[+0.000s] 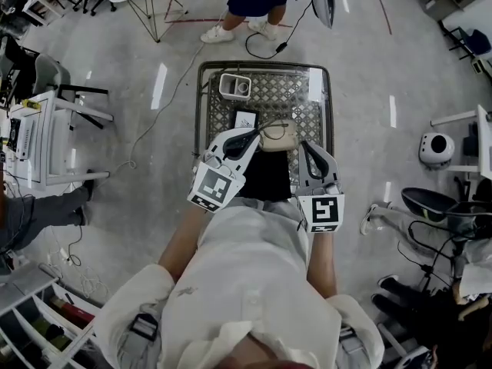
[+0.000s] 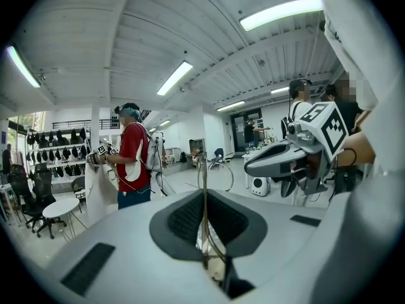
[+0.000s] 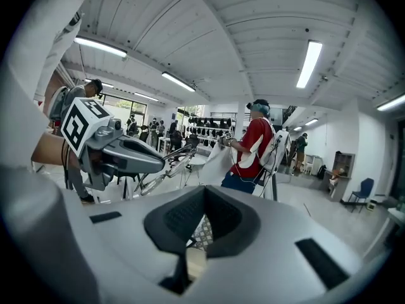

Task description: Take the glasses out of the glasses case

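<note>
Thin wire-framed glasses hang in the air above the table, and my left gripper is shut on them. In the left gripper view the frame runs upright between the pads of that gripper. The right gripper view shows the glasses sticking out from the left gripper's tip. A beige glasses case lies below, between the two tips. My right gripper hovers just right of the case. Its jaws are together, leaving only a slit with nothing in it.
The metal mesh table also carries a black cloth, a small white box and a dark flat item. A person in a red top stands beyond the table. Chairs, cables and desks surround it.
</note>
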Demonstrator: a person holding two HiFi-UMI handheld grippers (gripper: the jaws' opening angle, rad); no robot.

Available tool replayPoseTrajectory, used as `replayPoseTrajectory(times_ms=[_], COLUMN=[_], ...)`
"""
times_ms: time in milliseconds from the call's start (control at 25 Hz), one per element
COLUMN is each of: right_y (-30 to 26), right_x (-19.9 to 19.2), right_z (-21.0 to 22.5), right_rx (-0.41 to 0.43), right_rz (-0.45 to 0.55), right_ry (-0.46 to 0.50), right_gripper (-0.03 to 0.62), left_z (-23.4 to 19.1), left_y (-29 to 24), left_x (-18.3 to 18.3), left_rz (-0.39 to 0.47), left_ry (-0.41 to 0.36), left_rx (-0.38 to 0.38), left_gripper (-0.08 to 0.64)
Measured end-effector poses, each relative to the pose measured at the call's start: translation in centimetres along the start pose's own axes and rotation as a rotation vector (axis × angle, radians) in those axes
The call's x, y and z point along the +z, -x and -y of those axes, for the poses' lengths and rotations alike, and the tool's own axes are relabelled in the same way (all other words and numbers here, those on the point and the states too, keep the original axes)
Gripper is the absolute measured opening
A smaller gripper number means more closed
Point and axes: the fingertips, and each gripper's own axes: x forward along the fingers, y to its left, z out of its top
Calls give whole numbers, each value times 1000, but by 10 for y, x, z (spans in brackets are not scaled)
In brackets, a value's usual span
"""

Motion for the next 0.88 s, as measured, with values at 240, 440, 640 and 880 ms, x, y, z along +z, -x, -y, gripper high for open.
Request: replayPoseTrajectory(times_ms=[240,440,640,880], right_y=[-2,-3,-3,-5], right_x=[9,14,14,15], right_z=[-5,-5,0,17], right_rx=[13,16,19,42], right_rz=[19,10,11,20], right_ry=[11,18,19,24], right_gripper=[6,6,6,6], left_z=[-4,-4,-2,4], left_y=[2,0,-7,-24], left_x=[0,0,1,7], left_rz=[4,9,9,4], left_ry=[13,28,36,42], left_rx=[10,13,17,36], left_gripper=[29,29,29,29])
